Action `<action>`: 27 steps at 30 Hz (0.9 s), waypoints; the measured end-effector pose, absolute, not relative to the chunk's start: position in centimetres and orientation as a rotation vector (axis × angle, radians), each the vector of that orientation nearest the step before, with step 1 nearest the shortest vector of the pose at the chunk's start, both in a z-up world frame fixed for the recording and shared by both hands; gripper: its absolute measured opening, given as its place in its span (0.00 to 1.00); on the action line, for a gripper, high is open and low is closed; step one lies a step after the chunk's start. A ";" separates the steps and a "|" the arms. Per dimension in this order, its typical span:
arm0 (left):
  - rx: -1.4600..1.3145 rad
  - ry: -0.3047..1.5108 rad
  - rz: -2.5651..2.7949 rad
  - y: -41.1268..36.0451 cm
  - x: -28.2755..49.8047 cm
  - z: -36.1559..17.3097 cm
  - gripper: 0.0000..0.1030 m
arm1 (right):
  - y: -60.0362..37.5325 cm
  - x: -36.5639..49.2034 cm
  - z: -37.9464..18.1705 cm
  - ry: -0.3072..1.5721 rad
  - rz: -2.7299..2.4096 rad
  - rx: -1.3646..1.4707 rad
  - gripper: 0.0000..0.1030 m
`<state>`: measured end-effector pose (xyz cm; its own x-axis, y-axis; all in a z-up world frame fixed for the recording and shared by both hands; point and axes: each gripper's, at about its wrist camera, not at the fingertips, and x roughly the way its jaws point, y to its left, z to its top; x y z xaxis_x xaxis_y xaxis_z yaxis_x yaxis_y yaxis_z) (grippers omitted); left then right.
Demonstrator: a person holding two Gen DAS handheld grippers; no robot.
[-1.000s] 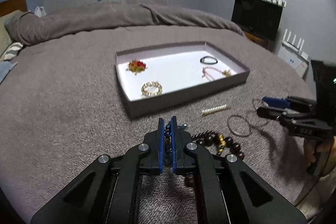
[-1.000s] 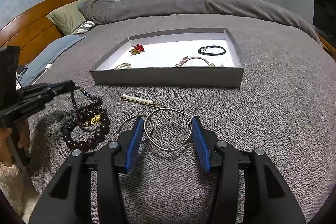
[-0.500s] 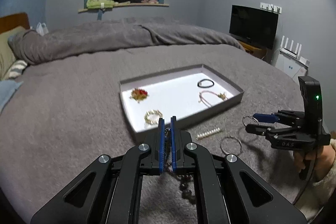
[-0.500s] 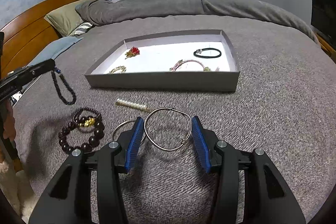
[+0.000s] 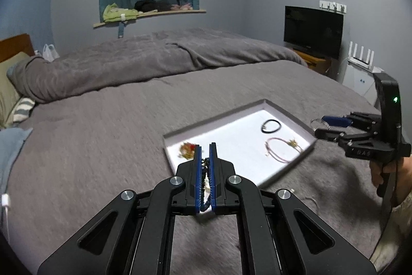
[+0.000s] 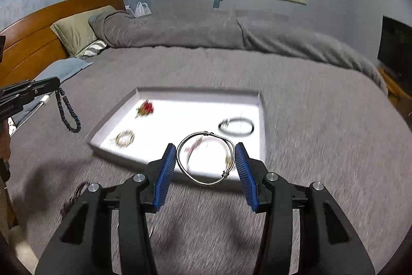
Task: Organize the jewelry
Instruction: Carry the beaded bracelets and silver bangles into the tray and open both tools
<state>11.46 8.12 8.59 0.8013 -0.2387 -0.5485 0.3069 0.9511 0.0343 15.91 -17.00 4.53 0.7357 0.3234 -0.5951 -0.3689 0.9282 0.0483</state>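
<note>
Left gripper (image 5: 205,146) was clamped narrow on a dark blue beaded bracelet (image 6: 67,108), beads pinched between the blue pads (image 5: 197,172); in the right wrist view that strand hung in a loop below the left gripper's tip (image 6: 52,83) at 9 o'clock, clear of the gray blanket (image 6: 322,120). Right gripper (image 6: 206,153) had its jaws spread fairly wide but gripping a silver wire bangle (image 6: 206,159) across its width, both pads (image 6: 164,172) touching the ring, held in the air over the near edge of the shallow white tray (image 6: 261,125). The tray sat on the blanket at 12 o'clock from the right gripper; from the left gripper it lay at 1 o'clock (image 5: 296,115). Inside it: a red flower brooch (image 6: 146,107) at the far left, a gold beaded bracelet (image 6: 125,138) near left, a black cord bracelet (image 6: 236,126) at right, and a pink cord bracelet (image 5: 282,148) near right, mostly hidden behind the bangle in the right view. Blurred dark reddish beads (image 6: 74,197) lay on the blanket at 8 o'clock, probably another beaded bracelet. In the left view the right gripper (image 5: 319,124) showed at 3 o'clock with the person's hand (image 5: 388,172) on its handle. A TV (image 5: 312,31) stood at 2 o'clock, the pillow (image 6: 74,30) and wooden headboard (image 6: 38,30) at 10 o'clock.
</note>
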 end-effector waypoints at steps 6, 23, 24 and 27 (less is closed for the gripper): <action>0.155 0.630 -0.285 7.3 16.0 7.9 0.06 | -16.1 19.2 4.3 0.636 0.382 -0.078 0.46; 0.032 0.768 -0.323 5.9 22.6 1.7 0.06 | -13.5 28.9 1.4 0.821 0.344 -0.114 0.46; 0.039 0.776 -0.311 6.1 22.7 1.4 0.06 | -13.5 29.6 1.2 0.838 0.338 -0.110 0.46; 0.048 0.806 -0.282 6.8 23.2 0.6 0.06 | -13.3 31.1 0.8 0.878 0.333 -0.089 0.46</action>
